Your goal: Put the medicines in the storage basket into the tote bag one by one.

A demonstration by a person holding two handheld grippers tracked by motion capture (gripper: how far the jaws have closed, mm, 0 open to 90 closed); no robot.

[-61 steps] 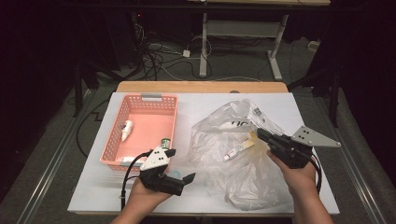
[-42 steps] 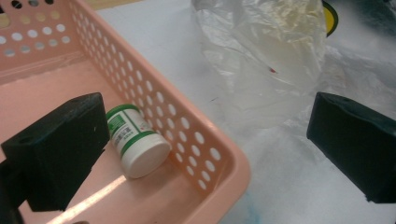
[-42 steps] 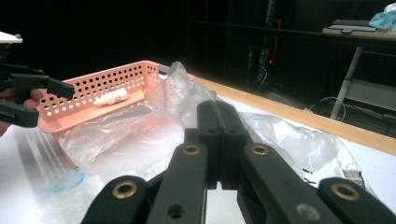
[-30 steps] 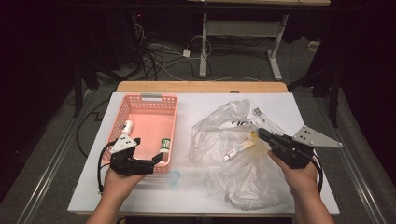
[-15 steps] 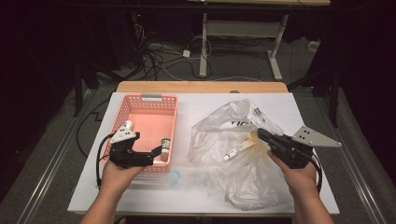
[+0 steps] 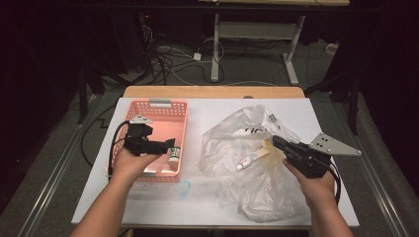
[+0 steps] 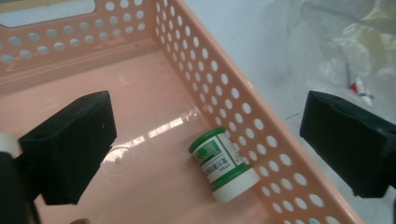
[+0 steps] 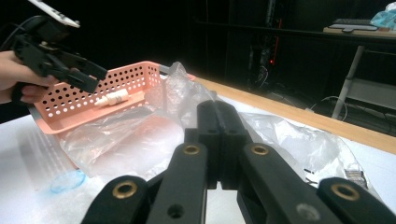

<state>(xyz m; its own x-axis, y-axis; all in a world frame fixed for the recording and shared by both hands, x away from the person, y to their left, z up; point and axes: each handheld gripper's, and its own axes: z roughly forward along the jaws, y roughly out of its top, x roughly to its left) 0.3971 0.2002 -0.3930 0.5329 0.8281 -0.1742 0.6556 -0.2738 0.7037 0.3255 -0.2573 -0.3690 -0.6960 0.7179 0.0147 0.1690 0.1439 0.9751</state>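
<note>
Under pink basket (image 6: 148,106): white tabletop (image 6: 316,111)

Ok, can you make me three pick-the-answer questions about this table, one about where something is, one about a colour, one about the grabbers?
1. Where does the little jar lie?
A in the basket
B in the plastic bag
C on the floor

2. What colour is the jar's lid?
A red
B green
C blue

3. How do the left gripper jaws stand?
A shut on the jar
B shut on the bag
C open, holding nothing

Answers: 1 A, it rests against the basket's holed wall. 2 B, its cap is green. 3 C, the jaws stand wide apart above the jar.
</note>
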